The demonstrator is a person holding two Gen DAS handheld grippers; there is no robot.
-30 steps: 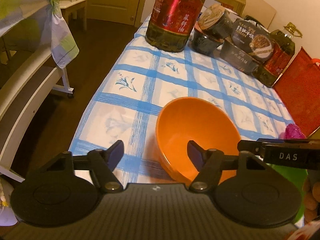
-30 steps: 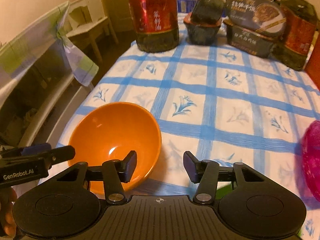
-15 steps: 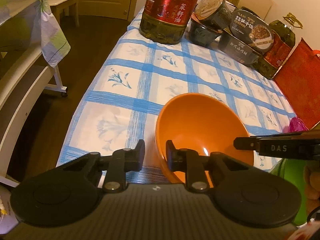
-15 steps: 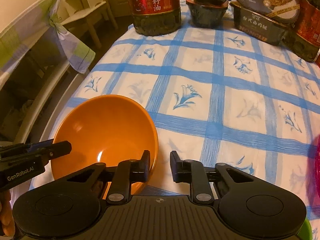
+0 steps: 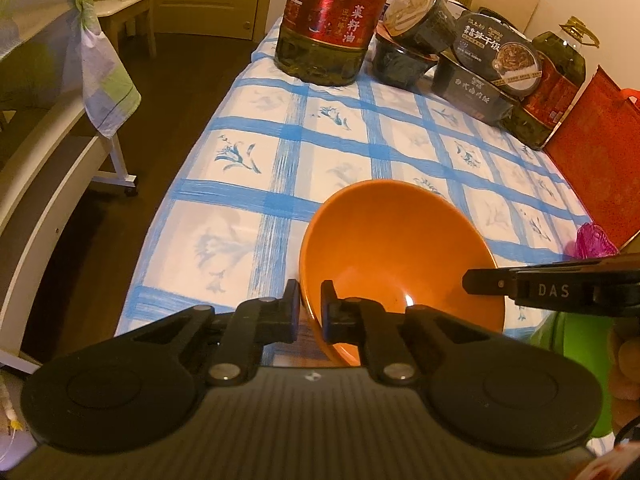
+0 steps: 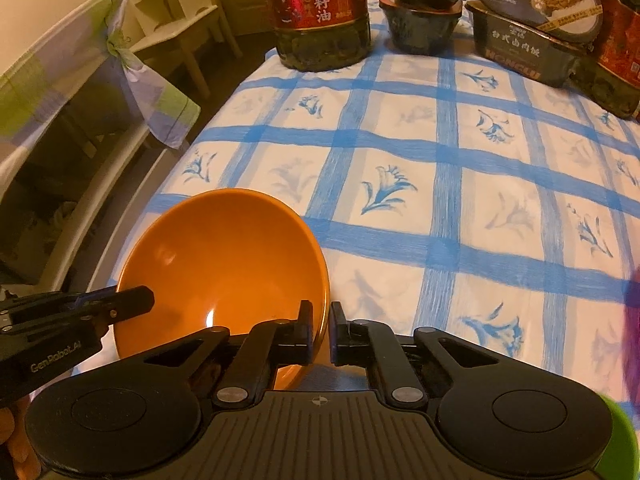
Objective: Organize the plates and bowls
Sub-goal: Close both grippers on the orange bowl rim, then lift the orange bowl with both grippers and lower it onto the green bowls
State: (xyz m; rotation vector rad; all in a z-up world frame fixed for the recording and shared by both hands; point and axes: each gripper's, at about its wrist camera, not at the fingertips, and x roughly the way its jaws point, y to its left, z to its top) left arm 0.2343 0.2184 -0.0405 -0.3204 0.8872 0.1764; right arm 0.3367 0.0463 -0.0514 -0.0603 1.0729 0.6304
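On the left side a checkered cloth [image 5: 108,92] of soft fabric is hanging, tied in a knot, beside a pale wooden chair [image 5: 128,12]. The counter [image 5: 352,152] is wearing a white tablecloth with blue grid stripes and small blue flower prints.

The left tool [image 5: 310,306] is gripping the near left rim of the orange bowl [image 5: 396,248]: one black finger is sitting outside the wall, the other inside, with only the thin rim between them. The bowl is smooth and glossy, round and deep, and a small spot of light is shining in its bottom. It is sitting tilted near the front edge of the counter.

The right tool [image 6: 321,330] is pinching the opposite rim of the same bowl [image 6: 224,264], its two flat black fingers narrow around the edge. In the left wrist view this tool is entering from the right as a dark bar with the letters DAS.

At the far end a big oil bottle [image 5: 332,20] of clear plastic with a shiny red label is standing. Right of it dark round food tubs [image 5: 412,44] are stacking, then a black meal box [image 5: 476,80] with a printed lid, then a second oil bottle [image 5: 556,84]. At the far right a red woven bag [image 5: 592,148] is standing, and a pink translucent thing [image 5: 594,240] is lying near it.
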